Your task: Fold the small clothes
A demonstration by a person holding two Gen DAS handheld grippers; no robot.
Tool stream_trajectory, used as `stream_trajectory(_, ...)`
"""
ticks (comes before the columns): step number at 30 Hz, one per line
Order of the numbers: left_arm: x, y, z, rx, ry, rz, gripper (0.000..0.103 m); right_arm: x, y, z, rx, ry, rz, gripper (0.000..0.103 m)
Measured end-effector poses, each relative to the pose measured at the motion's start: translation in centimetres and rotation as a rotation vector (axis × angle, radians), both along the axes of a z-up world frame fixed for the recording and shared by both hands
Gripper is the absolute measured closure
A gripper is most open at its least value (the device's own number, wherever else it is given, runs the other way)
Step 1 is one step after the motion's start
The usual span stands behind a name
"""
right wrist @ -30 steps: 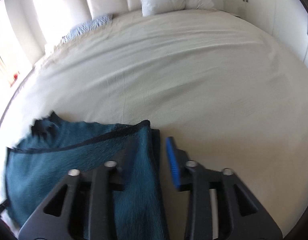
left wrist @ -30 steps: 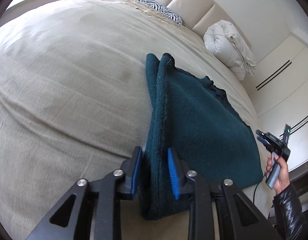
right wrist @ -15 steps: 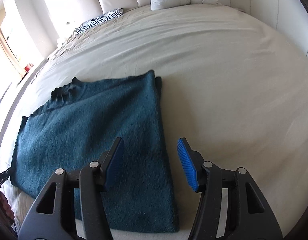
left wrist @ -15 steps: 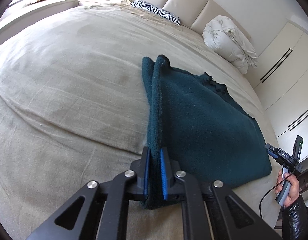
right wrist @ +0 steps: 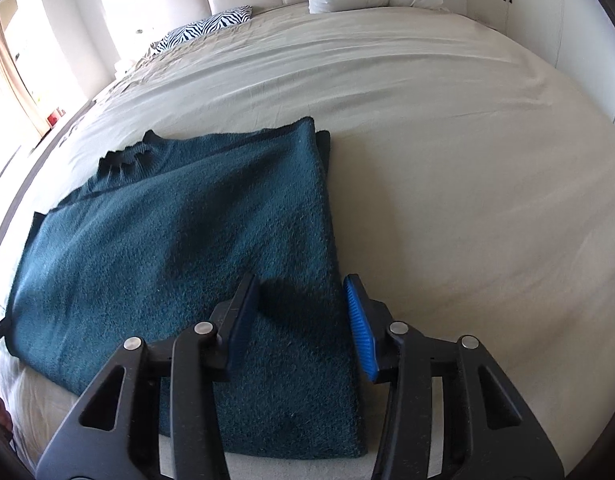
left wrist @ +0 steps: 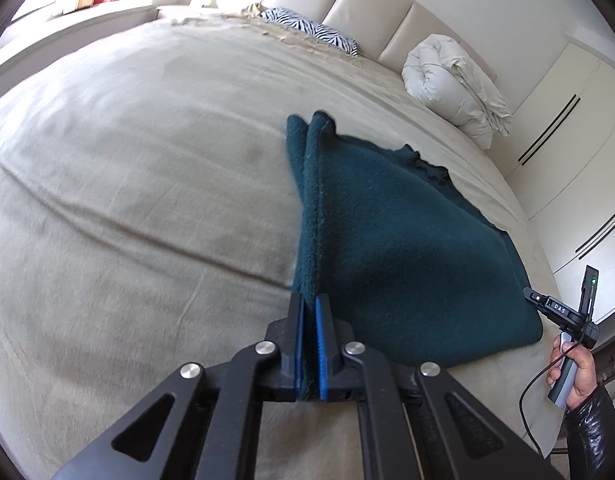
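Observation:
A dark teal knit sweater (left wrist: 395, 240) lies folded on the beige bed (left wrist: 127, 200). My left gripper (left wrist: 309, 340) is shut on the sweater's near folded edge, pinching the doubled layers. In the right wrist view the sweater (right wrist: 167, 248) lies flat, its collar at the far left. My right gripper (right wrist: 303, 320) is open and empty, hovering above the sweater's right edge near the front. The right gripper (left wrist: 563, 316) also shows in the left wrist view, held in a hand at the far right, off the bed's edge.
A rolled white duvet (left wrist: 455, 84) and a zebra-print pillow (left wrist: 311, 32) lie by the padded headboard (left wrist: 371, 4). White wardrobe doors (left wrist: 579, 152) stand to the right of the bed. A window is at the far left.
My left gripper closed on the sweater's folded edge. My right gripper let go of the sweater, opened and drew back, and the sweater now lies flat.

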State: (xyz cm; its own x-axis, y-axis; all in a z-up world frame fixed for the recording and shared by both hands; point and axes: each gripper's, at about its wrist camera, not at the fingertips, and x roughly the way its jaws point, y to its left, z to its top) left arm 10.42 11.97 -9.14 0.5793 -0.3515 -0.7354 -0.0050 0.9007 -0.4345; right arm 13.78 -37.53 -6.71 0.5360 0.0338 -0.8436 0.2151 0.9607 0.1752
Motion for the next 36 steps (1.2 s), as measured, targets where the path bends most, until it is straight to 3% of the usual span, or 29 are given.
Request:
stream_trajectory(11,0.3,1.0,-0.6,-0.042,0.012,0.012,0.095,-0.6,-0.7,0.1,0.027,-0.021,-0.031,0.06)
stream_trajectory(15,0.5,1.1,-1.0,-0.046,0.035,0.016,0.084,-1.2,-1.0,0.5,0.024,-0.032,-0.055,0.06)
stream_trajectory(23,0.5,1.5,-0.6,-0.043,0.041,0.035,0.075,-2.3,-2.0,-0.1,0.041,-0.027,-0.109,0.06)
stream_trajectory(28,-0.2,0.7,2.0,0.086,-0.004,0.084,0.067,-3.1,-2.2,0.4,0.035,-0.04,-0.149,0.06)
stream_trajectory(31,-0.8,-1.5,3.6,0.165,-0.064,0.038,0.057,-3.3,-1.6,1.8,0.057,-0.085,-0.142,0.06)
stream_trajectory(33,-0.7,-4.0,3.9,0.233,-0.09,-0.033,0.057,-3.0,0.0,2.8,0.111,-0.115,-0.087,0.06)
stream_trajectory(36,0.0,-7.4,3.4,0.274,-0.086,-0.114,0.057,-2.2,3.7,3.1,0.225,-0.115,0.053,0.06)
